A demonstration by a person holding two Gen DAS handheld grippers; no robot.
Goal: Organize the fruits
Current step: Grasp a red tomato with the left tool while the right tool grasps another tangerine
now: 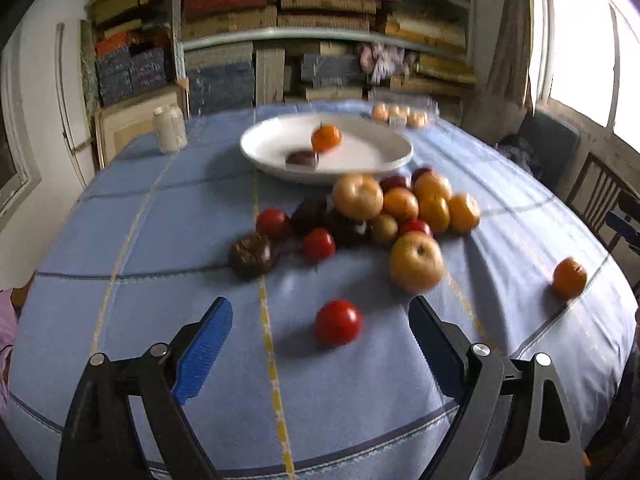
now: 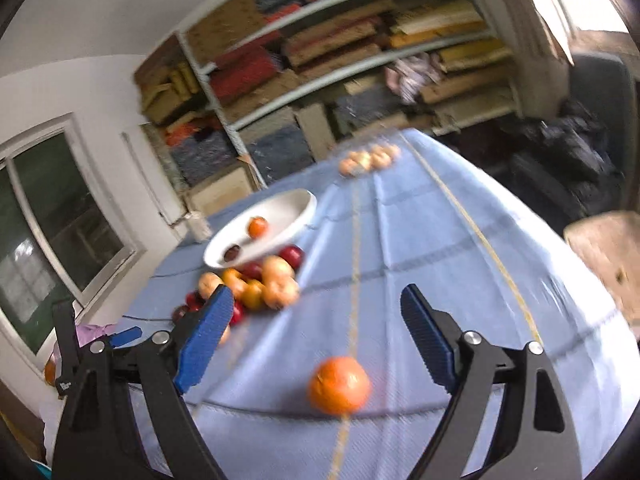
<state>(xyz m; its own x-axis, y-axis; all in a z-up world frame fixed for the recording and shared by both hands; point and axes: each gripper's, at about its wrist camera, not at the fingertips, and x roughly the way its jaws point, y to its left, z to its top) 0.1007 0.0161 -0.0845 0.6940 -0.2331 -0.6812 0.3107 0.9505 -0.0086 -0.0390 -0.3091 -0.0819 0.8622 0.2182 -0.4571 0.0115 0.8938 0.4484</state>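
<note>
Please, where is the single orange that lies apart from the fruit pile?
In the left wrist view the lone orange lies far right on the blue tablecloth, away from the pile; in the right wrist view it lies between the open right claw fingers.

White-painted walls [image 1: 36,128] and a pale ceiling [image 2: 100,8]. Along the far wall, open shelving [image 1: 320,32] crammed with flat stacks of folded fabric in yellow, red, orange and dark blue, with a bundle of pale patterned cloth [image 1: 380,60] stuffed among them. Bright, washed-out window [image 1: 580,60] to the right in the left wrist view, flooding the room with daylight. Darker window [image 2: 52,208] with a white frame on the wall at the left of the right wrist view. Wooden chair back [image 1: 596,196] beside the worktop [image 1: 140,220], draped in blue cloth with yellow lines. Dark heap [image 2: 560,160] on the floor below the shelves, too blurred to identify
</note>
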